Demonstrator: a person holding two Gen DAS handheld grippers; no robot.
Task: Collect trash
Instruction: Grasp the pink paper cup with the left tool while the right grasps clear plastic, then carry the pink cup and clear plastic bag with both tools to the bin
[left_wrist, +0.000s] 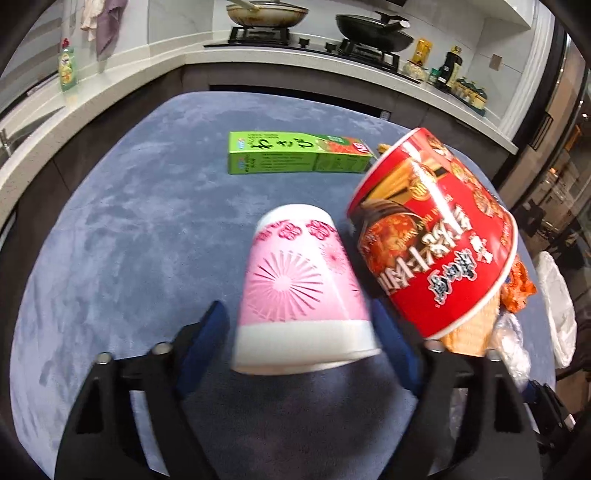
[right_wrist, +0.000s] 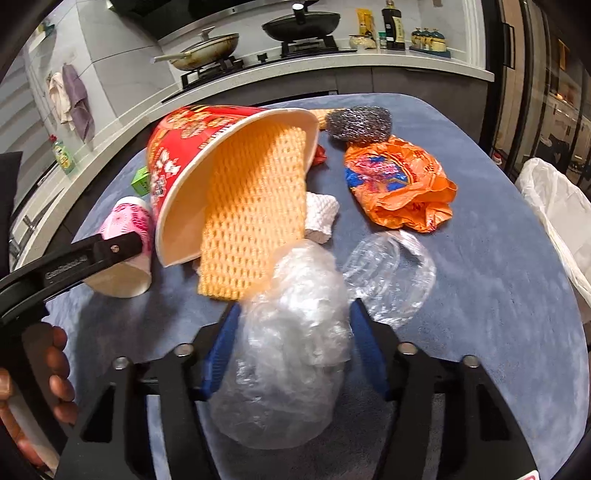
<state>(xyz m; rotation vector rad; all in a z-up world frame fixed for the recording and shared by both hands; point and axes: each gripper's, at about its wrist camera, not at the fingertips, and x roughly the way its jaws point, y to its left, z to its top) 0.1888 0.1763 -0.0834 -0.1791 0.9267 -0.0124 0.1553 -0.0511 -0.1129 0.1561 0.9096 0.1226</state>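
On the blue plush worktop (left_wrist: 147, 221), the left gripper (left_wrist: 301, 325) clamps a tipped pink flower-printed paper cup (left_wrist: 295, 284) (green "わさび" carton (left_wrist: 295, 153) beyond), while the right gripper (right_wrist: 291, 339) squeezes crinkled clear plastic wrap (right_wrist: 291, 350) below a red noodle bowl (right_wrist: 173, 158).

In the right wrist view, a noodle bowl (right_wrist: 192, 155) is tipped at centre left of the table (right_wrist: 480, 295), a cloth (right_wrist: 251, 221) spilling from it. A paper cup (right_wrist: 129, 229) lies at its left, a crumpled wrapper (right_wrist: 399, 181) at upper right.
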